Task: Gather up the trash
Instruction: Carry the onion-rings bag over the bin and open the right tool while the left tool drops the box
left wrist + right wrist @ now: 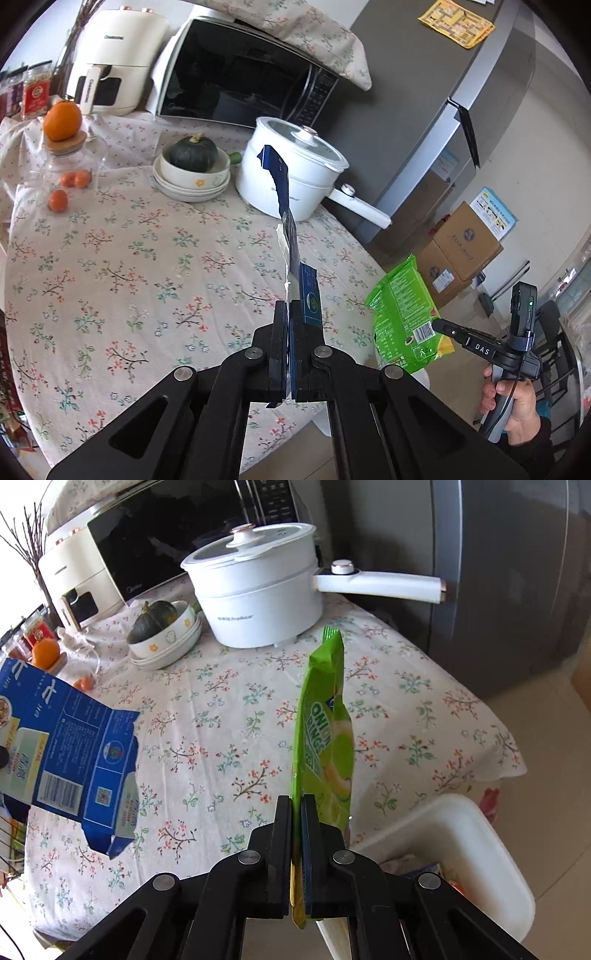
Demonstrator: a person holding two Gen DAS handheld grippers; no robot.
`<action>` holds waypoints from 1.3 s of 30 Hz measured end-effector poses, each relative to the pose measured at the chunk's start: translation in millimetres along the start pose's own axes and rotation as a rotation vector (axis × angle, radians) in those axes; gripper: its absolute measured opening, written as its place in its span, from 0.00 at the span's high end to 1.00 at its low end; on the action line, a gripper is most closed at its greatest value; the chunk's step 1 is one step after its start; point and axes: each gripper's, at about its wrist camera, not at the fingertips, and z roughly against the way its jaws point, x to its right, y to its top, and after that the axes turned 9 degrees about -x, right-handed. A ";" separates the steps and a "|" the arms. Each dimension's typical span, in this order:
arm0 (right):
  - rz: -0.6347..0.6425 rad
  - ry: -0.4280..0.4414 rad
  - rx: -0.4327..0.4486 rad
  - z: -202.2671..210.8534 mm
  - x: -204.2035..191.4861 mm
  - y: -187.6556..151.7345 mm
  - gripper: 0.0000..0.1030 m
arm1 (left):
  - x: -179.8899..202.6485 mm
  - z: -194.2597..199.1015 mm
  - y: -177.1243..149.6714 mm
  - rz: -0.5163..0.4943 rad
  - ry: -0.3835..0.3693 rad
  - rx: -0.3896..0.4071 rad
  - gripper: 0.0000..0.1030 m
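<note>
While the left wrist view looks across a table (110, 258) under a flowered cloth, a white electric pot (291, 173) with a long handle stands at the far right of it, a dark green squash (194, 153) sits in stacked bowls to its left, and a microwave (243, 77) and a cream air fryer (118, 55) line the far edge. A grey fridge (461, 92) rises at far right, with cardboard boxes (458, 254) on the floor beside it. The left gripper (295, 306) has its tongs pinched narrow on a flattened blue carton (291, 236), which stands edge-on and upright above the cloth. At near right a hand (513, 402) grasps the handle of the right gripper (443, 326), whose tips clamp a green snack bag (402, 306) off the table's edge.

From the right wrist view, the same table (229, 720) stretches away, the pot (258, 594) far centre and the fridge (498, 572) to the right. A white bin (461, 849) stands on the floor at near right, just beside the table corner. The right gripper (295, 801) is closed tight on the lower end of the snack bag (325, 731), held upright over the cloth's near edge. The blue carton (70, 753) hangs broadside at near left, above the table.
</note>
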 end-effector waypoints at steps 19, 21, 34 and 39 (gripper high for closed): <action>-0.208 0.009 -0.013 43.7 121.3 -50.5 0.98 | 157.2 -96.5 -30.7 -0.243 -0.163 -0.195 1.00; -0.229 0.014 -0.043 36.7 129.7 -56.4 0.98 | 171.2 -108.5 -38.3 -0.275 -0.156 -0.216 1.00; -0.317 -0.012 -0.154 12.8 162.1 -77.4 0.54 | 204.9 -185.3 -75.0 -0.390 -0.083 -0.297 1.00; -0.322 -0.033 -0.145 17.2 164.8 -79.1 0.51 | 206.8 -208.0 -83.1 -0.429 -0.061 -0.313 1.00</action>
